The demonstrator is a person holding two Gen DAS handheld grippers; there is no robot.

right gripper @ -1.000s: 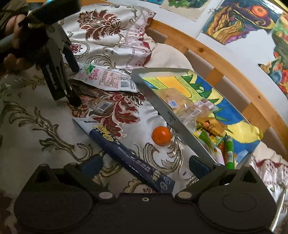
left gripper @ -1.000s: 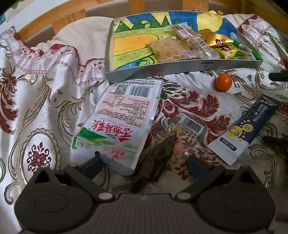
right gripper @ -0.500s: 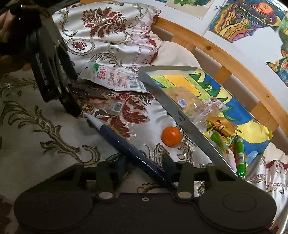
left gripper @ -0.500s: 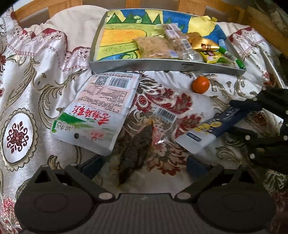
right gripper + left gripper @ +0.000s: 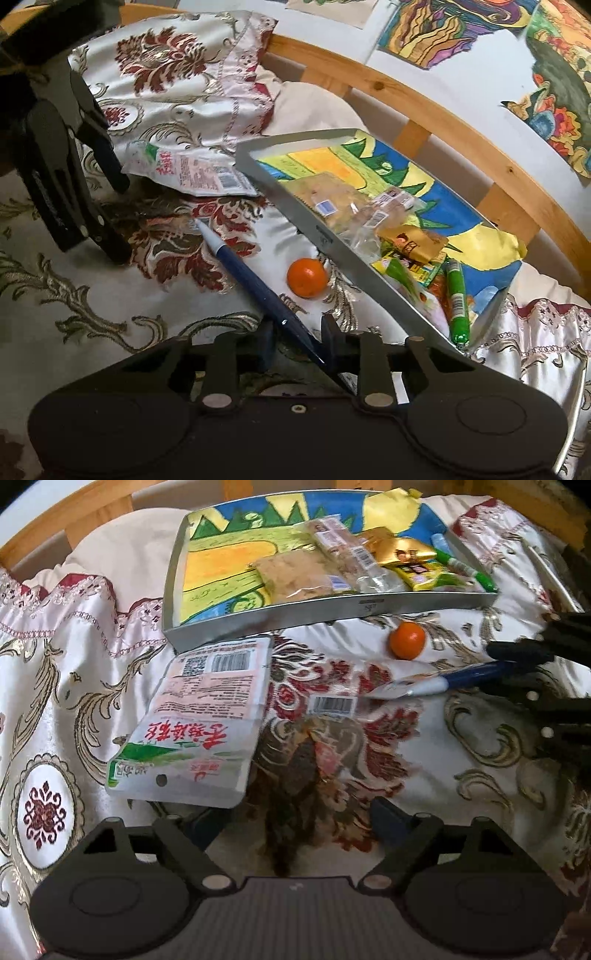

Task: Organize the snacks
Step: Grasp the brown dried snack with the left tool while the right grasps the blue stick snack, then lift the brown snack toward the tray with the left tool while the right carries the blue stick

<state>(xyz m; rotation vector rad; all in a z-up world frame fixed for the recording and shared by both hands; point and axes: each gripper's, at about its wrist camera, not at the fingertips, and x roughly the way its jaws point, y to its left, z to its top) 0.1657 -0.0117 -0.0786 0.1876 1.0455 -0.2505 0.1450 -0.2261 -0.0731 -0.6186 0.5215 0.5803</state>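
A clear packet with a dark dried snack (image 5: 306, 764) lies on the patterned cloth between the fingers of my left gripper (image 5: 295, 823). Its jaws are closing and stand apart from the packet. A white, green and red packet (image 5: 199, 720) lies just left of it, partly over my left finger. My right gripper (image 5: 297, 341) is closing on the near end of a long blue sachet (image 5: 251, 277), which is squeezed narrow and tilted up off the cloth. A small orange (image 5: 307, 277) sits beside the sachet. The silver tray (image 5: 332, 609) behind holds several snacks.
The tray's painted paper lining shows bare on its left half (image 5: 221, 565). A wooden rail (image 5: 424, 96) runs behind the tray, with drawings on the wall above. Both grippers work close together over the cloth.
My right gripper closed around the blue sachet, which went from flat to narrow and lifted. My left gripper's fingers narrowed slightly around the clear packet.
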